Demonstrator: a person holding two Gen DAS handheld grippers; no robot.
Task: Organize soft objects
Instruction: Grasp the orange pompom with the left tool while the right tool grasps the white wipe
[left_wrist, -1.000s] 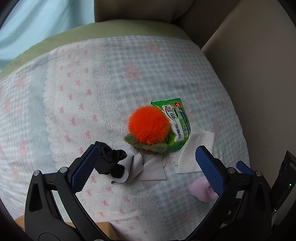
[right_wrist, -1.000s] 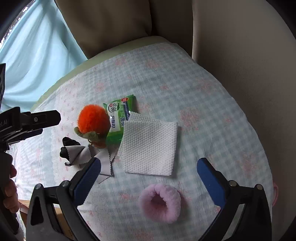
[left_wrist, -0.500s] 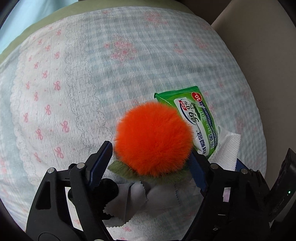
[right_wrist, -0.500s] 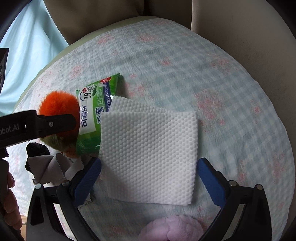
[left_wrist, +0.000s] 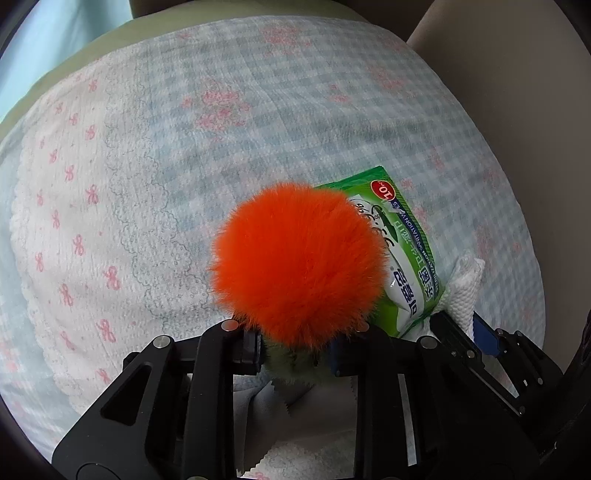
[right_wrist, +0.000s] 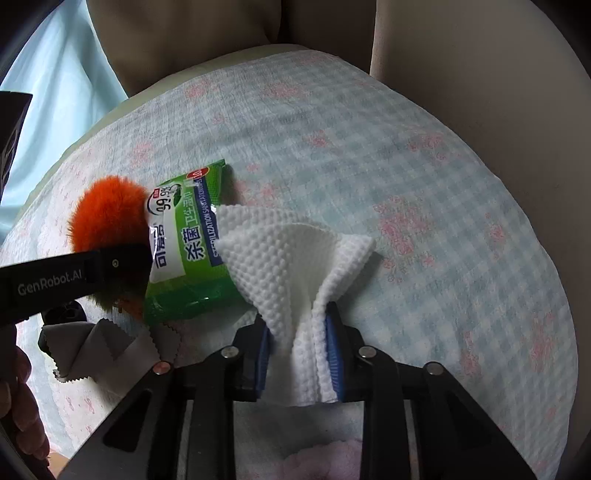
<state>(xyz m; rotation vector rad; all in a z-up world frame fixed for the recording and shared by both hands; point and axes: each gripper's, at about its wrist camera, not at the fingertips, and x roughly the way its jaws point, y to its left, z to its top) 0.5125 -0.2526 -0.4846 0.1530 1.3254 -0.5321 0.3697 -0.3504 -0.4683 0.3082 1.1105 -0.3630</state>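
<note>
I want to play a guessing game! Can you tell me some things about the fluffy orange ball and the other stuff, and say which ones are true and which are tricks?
1. The left hand-held gripper is shut on the orange pompom. True.
2. The right hand-held gripper is open and holds nothing. False: it is shut on the white cloth, which is bunched between its fingers.
3. The green packet lies between the pompom and the white cloth. True.
4. The grey cloth lies on top of the green packet. False: it lies beside it on the bedspread.
5. The pompom is blue. False: it is orange.
</note>
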